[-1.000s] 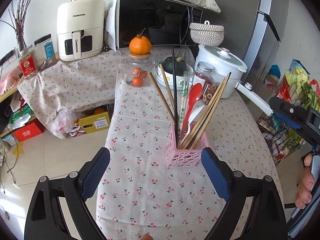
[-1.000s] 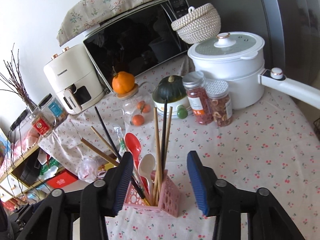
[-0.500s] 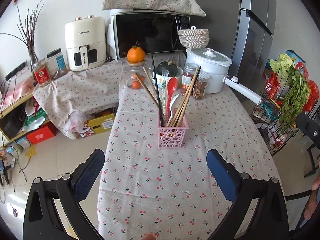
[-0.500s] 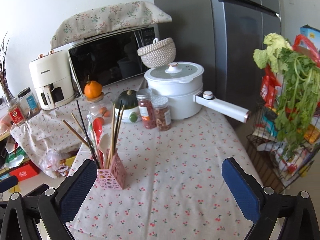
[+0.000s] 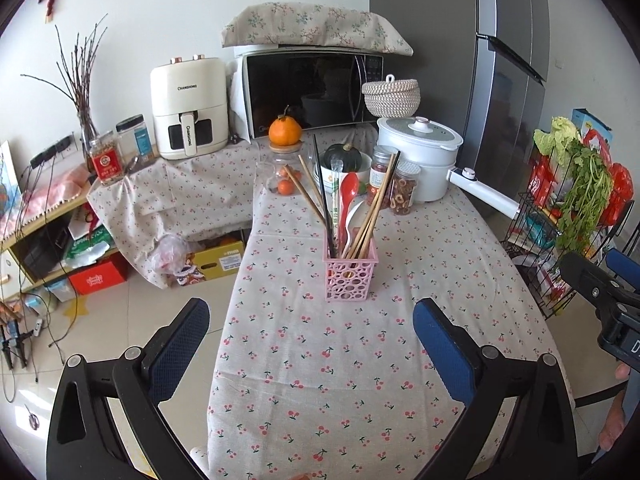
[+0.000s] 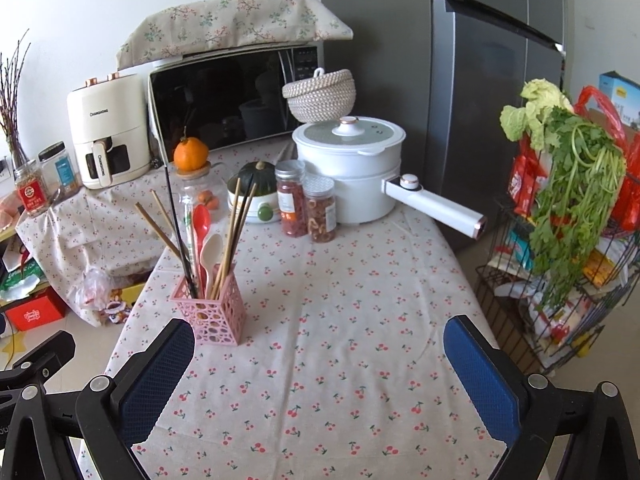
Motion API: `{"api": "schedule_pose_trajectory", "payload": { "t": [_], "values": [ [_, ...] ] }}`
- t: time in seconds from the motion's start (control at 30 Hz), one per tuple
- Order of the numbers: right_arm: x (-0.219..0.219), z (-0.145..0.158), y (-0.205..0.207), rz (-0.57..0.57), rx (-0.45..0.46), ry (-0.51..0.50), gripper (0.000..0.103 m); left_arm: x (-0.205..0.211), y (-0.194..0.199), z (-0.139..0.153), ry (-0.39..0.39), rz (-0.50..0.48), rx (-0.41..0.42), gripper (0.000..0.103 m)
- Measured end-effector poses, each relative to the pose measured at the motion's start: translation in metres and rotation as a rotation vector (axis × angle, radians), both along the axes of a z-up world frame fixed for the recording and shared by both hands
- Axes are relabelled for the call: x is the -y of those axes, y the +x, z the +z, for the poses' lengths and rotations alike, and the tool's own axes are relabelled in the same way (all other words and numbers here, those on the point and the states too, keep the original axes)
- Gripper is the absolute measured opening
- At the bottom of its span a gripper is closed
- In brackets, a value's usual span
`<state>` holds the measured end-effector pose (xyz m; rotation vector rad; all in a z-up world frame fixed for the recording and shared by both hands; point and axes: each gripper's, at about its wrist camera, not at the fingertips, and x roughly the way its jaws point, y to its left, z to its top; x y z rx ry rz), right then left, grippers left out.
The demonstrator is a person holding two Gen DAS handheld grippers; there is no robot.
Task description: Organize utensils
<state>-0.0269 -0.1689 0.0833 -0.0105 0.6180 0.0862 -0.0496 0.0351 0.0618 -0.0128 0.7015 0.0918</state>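
With chopsticks (image 5: 374, 210) and spoons (image 5: 347, 200) standing in the pink holder (image 5: 351, 276), I seem finished, left gripper (image 5: 310, 340) and right gripper (image 6: 320, 364) both spread wide, holding nothing.

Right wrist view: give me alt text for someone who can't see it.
A pink utensil holder stands upright on the cherry-print tablecloth, holding chopsticks, a red spoon and a cream spoon. The right gripper hovers near it, jaws wide open and empty. Behind sit a white pot and two spice jars.
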Motion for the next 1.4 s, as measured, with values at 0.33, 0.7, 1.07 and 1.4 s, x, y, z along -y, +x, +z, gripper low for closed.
{"api": "schedule_pose_trajectory", "payload": {
  "t": [0.33, 0.7, 1.07, 1.4],
  "values": [
    [-0.0026, -0.0037, 0.0025, -0.002, -0.016, 0.001, 0.102, -0.0049, 0.0004, -0.0008, -0.013, 0.001, 0.000, 0.103],
    [0.0030, -0.0083, 0.0049, -0.011, -0.030, 0.005, 0.102, -0.0029, 0.0001, 0.0005, -0.012, 0.000, 0.002, 0.103],
    [0.0043, -0.0101, 0.0087, -0.014, -0.040, 0.009, 0.102, 0.0019, -0.0004, 0.0022, -0.007, -0.014, 0.008, 0.103],
    [0.0029, -0.0091, 0.0080, -0.013, -0.035, 0.002, 0.102, 0.0037, -0.0008, 0.0038, -0.009, -0.013, 0.014, 0.103]
  ]
}}
